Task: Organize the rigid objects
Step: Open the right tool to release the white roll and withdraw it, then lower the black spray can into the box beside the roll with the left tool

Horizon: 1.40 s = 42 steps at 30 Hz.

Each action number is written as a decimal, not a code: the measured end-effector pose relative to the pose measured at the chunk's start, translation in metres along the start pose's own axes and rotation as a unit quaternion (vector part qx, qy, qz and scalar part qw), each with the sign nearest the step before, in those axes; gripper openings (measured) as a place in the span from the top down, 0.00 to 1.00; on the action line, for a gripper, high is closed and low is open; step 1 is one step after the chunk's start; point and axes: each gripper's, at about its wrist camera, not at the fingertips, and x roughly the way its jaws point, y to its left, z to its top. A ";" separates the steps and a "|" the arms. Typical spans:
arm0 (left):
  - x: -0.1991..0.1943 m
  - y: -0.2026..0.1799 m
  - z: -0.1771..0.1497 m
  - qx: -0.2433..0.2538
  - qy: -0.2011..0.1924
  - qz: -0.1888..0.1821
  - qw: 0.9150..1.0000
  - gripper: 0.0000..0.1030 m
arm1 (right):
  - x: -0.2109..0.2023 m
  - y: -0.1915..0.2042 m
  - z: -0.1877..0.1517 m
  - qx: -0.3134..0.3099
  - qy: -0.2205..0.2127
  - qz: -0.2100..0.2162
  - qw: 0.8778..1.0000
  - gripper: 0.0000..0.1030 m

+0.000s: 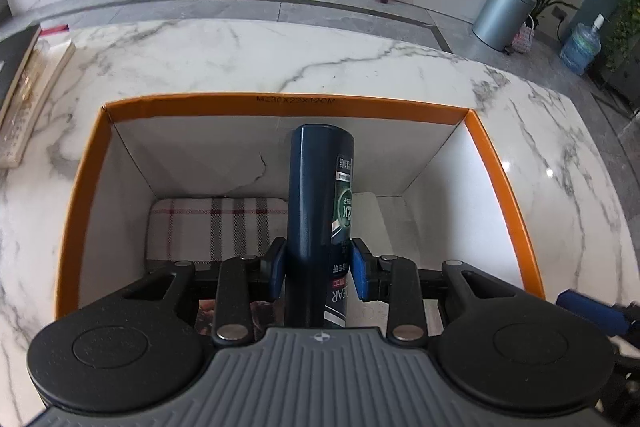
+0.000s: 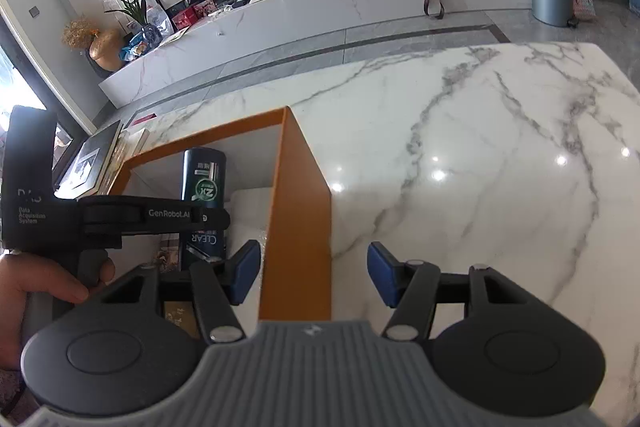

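My left gripper (image 1: 318, 275) is shut on a dark blue CLEAR bottle (image 1: 320, 195), which points forward over the inside of an orange-rimmed cardboard box (image 1: 280, 105). A plaid item (image 1: 216, 227) and a white item (image 1: 370, 223) lie on the box floor. In the right wrist view the bottle (image 2: 203, 179) shows inside the box (image 2: 296, 195), held by the left gripper (image 2: 200, 223). My right gripper (image 2: 314, 277) is open and empty, astride the box's right wall.
The box stands on a white marble table (image 2: 480, 147). Picture frames and books (image 1: 24, 83) lie at the table's left edge. A grey bin (image 1: 502, 13) and a water jug (image 1: 580, 47) stand on the floor beyond.
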 end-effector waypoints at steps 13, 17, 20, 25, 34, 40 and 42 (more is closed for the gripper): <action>-0.010 -0.015 0.005 -0.058 0.030 -0.097 0.993 0.65 | 0.002 -0.008 -0.005 0.012 -0.001 0.026 1.000 0.41; 0.006 -0.020 0.002 -0.080 0.059 -0.116 0.988 0.65 | -0.002 -0.008 -0.004 0.008 -0.004 0.026 1.000 0.41; 0.016 -0.022 0.000 -0.080 0.073 -0.116 0.987 0.65 | -0.005 -0.010 -0.003 0.012 -0.006 0.029 0.999 0.41; 0.023 -0.024 -0.003 -0.079 0.086 -0.109 0.987 0.65 | -0.002 -0.007 -0.005 0.003 -0.003 0.028 1.000 0.41; 0.007 -0.028 -0.010 -0.026 0.064 -0.096 0.993 0.66 | 0.002 -0.003 -0.009 -0.009 0.006 0.024 1.000 0.42; -0.015 -0.032 -0.018 0.015 0.035 -0.073 0.997 0.69 | 0.000 0.001 -0.011 -0.020 0.013 0.018 1.000 0.42; -0.033 -0.032 -0.021 0.030 0.012 -0.063 0.997 0.69 | -0.003 0.006 -0.010 -0.028 0.014 0.012 0.999 0.42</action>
